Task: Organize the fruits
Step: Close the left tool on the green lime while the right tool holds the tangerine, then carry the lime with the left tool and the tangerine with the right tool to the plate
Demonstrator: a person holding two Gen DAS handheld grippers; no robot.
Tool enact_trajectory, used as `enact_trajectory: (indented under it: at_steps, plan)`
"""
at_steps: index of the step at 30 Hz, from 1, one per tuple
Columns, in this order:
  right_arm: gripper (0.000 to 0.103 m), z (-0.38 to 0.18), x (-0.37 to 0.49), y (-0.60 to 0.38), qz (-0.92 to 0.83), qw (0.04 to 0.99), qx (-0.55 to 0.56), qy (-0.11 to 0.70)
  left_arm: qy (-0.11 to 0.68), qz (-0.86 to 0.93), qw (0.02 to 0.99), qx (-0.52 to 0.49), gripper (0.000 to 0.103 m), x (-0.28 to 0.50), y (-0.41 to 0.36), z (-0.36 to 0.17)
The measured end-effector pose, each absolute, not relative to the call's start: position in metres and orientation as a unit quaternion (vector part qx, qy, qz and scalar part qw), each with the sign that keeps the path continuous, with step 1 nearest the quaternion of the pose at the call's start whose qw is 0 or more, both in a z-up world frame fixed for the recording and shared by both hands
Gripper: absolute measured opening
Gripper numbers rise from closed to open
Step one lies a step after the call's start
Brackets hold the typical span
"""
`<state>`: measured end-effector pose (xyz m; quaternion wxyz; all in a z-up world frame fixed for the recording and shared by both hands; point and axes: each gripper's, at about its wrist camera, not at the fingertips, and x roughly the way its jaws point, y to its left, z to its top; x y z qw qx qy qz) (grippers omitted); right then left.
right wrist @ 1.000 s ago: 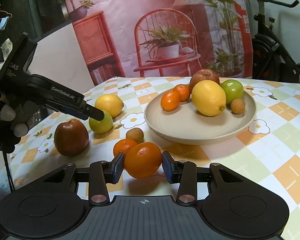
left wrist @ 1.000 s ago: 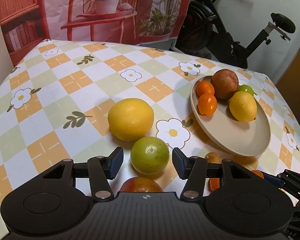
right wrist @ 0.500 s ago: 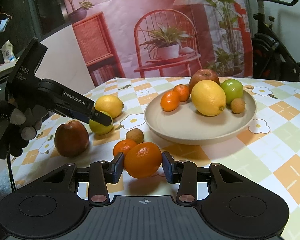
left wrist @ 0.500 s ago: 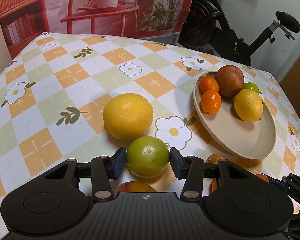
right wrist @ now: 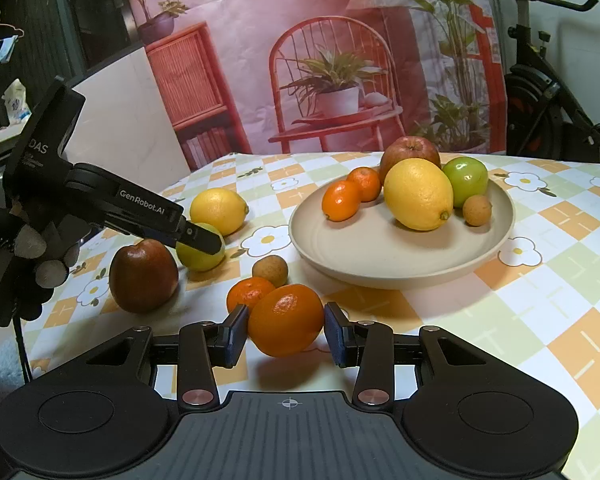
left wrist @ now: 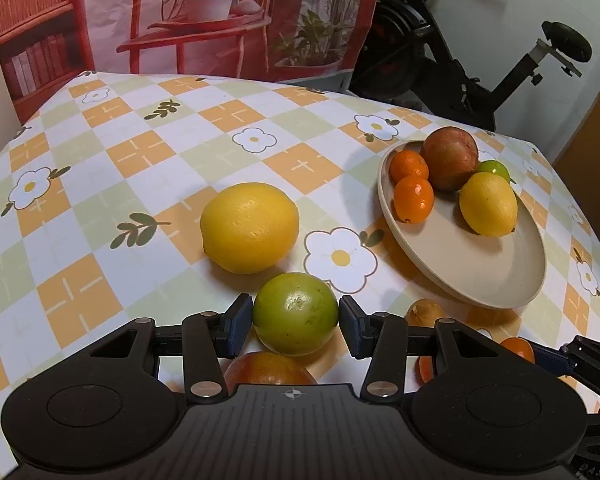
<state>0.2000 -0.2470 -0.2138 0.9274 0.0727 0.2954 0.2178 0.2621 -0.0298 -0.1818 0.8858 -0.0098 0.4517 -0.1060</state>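
A: What's just changed?

B: The left gripper (left wrist: 296,320) has been closing its fingers (left wrist: 236,322) on the green fruit (left wrist: 295,313). A second ago they stood well clear on both sides; now the pads sit against its flanks with no gap that I can see. The closing had mostly finished half a second back.

A: So it's held?

B: I judge it gripped but not lifted; it seems to rest on the worktop (left wrist: 140,160), between the lemon (left wrist: 250,227) beyond and a red apple (left wrist: 268,368) just behind it.

A: And the right gripper (right wrist: 286,330)?

B: No change. Its fingers are narrowed onto an orange (right wrist: 286,319), which sits squarely between the pads, near a second orange (right wrist: 249,293) and a small brown fruit (right wrist: 270,269).

A: What does that mean for the job?

B: Both hands are loaded, I'd say. The plate (right wrist: 380,268) already carries a lemon, an apple, two small oranges, a green fruit and a little brown one, with bare room at the front. Next would likely be lifts toward it, one at a time, so the grippers don't meet over the rim.
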Motion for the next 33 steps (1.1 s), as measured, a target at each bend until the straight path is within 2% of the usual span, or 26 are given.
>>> enact_trajectory:
  at_steps: [33]
  plan:
    - [0.038,-0.208,0.197,-0.253,0.205,0.936,0.076,0.276,0.42,-0.141,0.896,0.01,0.05,0.241,-0.039,-0.155]
